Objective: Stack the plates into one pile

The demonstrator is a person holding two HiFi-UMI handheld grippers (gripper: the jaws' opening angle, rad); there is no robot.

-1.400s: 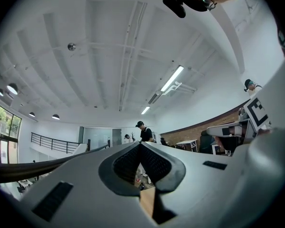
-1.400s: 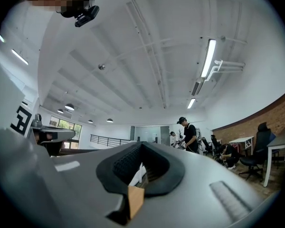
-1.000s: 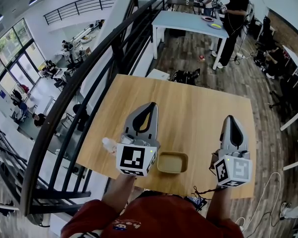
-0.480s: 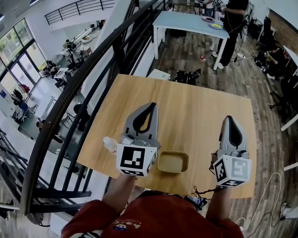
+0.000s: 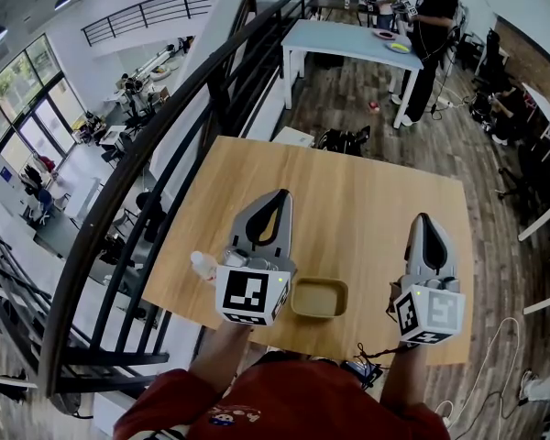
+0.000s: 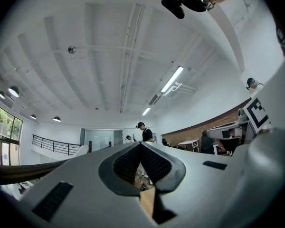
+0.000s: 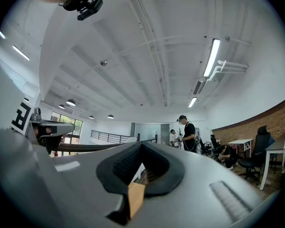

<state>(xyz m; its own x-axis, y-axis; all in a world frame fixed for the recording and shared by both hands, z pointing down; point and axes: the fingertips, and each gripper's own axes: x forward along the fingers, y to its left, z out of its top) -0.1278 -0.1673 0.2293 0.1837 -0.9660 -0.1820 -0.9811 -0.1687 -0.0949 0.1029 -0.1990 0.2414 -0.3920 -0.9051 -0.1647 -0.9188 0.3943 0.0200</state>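
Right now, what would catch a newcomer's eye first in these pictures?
The left gripper and right gripper, both shut and empty, point across a wooden table. Between them, near its front edge, sits one shallow tan dish. A black railing runs along the table's left.

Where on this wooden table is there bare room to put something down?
The far half of the table, beyond both gripper tips, is bare, as is the strip between left gripper and right gripper. Crowded: the near edge, with a yellow dish and a small white object.
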